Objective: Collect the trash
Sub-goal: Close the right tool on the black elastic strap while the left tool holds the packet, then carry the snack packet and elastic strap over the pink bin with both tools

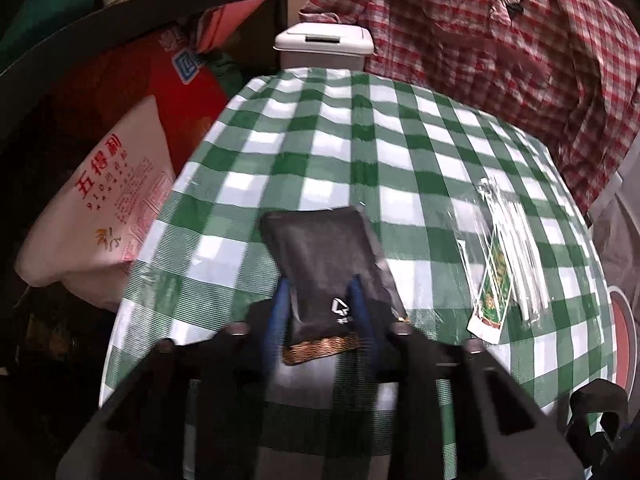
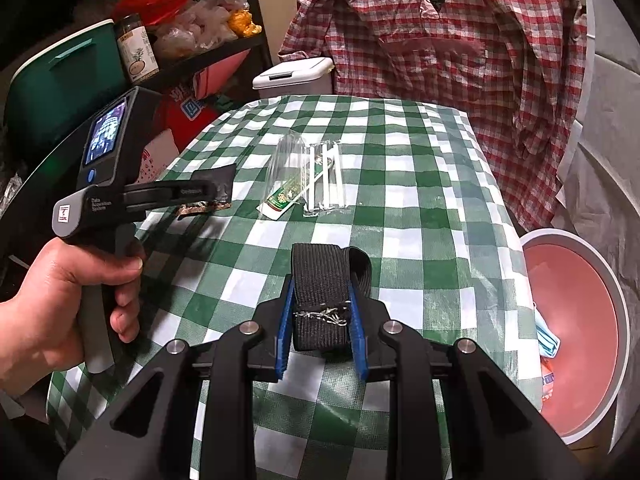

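Observation:
My left gripper is shut on a black foil packet with a gold end, held just above the green checked table; the gripper and packet also show in the right wrist view. My right gripper is shut on a black woven strap with staples in it, above the table's near part. A clear wrapper with white sticks and a green label lies on the cloth ahead; it also shows in the left wrist view.
A pink bin with a white rim stands right of the table with scraps inside. A small white lidded bin stands beyond the far edge. A red checked shirt hangs behind. Shelves with bags and jars are at left.

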{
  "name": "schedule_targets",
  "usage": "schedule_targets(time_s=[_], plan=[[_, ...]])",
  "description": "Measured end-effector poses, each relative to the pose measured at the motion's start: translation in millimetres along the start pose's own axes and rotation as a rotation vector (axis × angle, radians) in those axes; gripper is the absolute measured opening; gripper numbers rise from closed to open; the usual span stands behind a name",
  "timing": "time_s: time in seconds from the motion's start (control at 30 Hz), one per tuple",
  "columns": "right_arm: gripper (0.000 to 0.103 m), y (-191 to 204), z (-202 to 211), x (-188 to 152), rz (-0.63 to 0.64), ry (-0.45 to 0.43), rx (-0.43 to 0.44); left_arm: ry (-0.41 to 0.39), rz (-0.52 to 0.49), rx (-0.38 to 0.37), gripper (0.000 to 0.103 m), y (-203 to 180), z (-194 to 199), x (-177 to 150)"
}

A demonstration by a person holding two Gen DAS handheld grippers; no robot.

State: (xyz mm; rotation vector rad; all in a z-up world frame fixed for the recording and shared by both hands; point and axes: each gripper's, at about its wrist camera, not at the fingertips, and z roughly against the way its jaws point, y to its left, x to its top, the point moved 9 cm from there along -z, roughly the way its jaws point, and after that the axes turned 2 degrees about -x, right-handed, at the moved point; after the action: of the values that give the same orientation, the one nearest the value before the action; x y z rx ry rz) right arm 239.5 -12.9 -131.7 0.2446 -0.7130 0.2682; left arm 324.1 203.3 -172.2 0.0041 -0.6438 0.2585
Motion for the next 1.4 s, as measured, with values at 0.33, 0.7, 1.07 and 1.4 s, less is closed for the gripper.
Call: schedule_targets(time_s=[0.33,0.7,1.07,1.4], plan=[[0.025,2,10,3,0.011,-0.021,-0.007,-0.046,-0.037,0.014,0.003,1,17,5],[0.025,-4,30,13,0.007,-0.068,-0.024,-0.153,-0.082,0.004,0.003,-4,66,17],[0.025,-27,78,36,-0.019,-0.172,-0.062,-0.283,-0.097,-0.081,0.003,-43,142,25],[0.025,-33,121,51,-0.021,-0.236,-0.069,-0.331,-0.112,-0.159,0.003,-88,185,19]])
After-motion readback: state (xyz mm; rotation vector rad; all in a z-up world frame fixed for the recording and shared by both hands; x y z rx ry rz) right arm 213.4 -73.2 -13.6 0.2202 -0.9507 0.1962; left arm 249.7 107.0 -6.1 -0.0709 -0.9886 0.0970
